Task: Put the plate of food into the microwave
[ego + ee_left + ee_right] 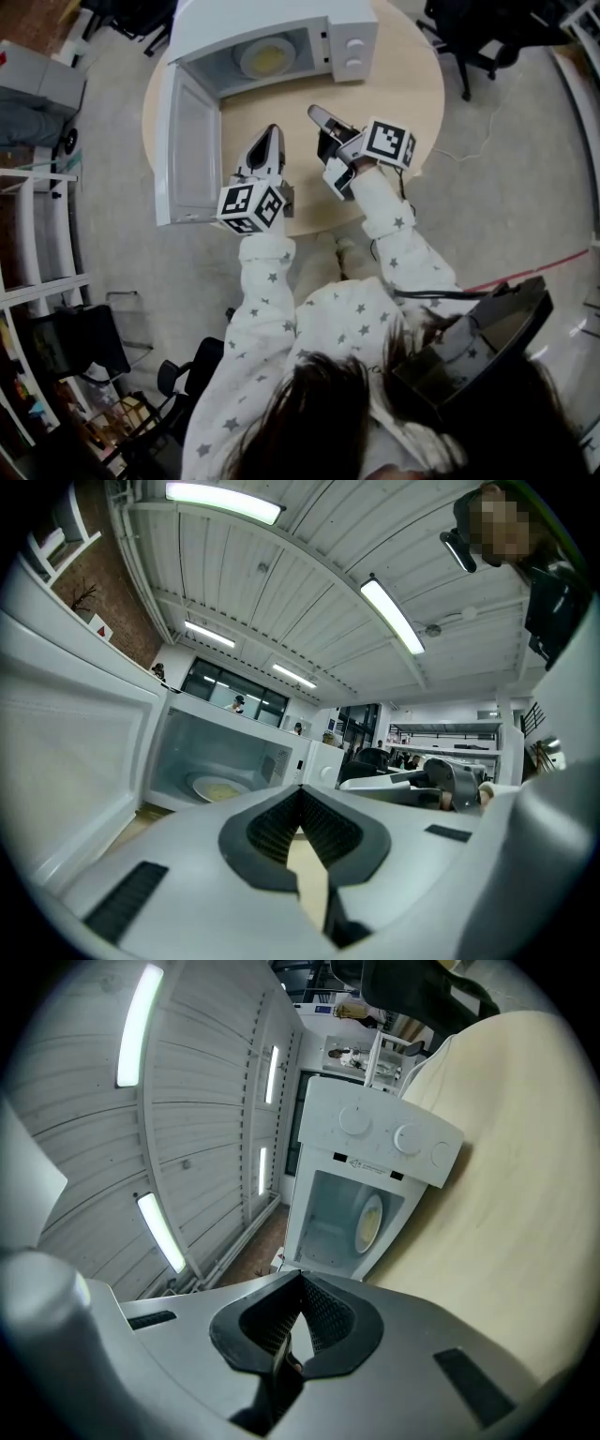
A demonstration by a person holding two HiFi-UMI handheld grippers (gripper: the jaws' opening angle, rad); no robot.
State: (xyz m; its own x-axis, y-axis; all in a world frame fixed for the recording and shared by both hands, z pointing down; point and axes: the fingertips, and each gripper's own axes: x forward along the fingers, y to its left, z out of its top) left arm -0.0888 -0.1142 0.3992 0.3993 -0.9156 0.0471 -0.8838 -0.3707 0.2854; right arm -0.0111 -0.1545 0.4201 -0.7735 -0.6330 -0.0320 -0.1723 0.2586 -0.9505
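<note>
Right gripper fingers ribbed, closed; round plate in boxy white microwave

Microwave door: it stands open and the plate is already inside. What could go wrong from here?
1. The door swings out wide and seems to reach past the table edge, close beside the left gripper; a careless sideways move could knock it.
2. The left gripper and the right gripper are both shut and empty; pushing the smooth door closed with a narrow tip may slip, leaving the plate in an open microwave.
</note>
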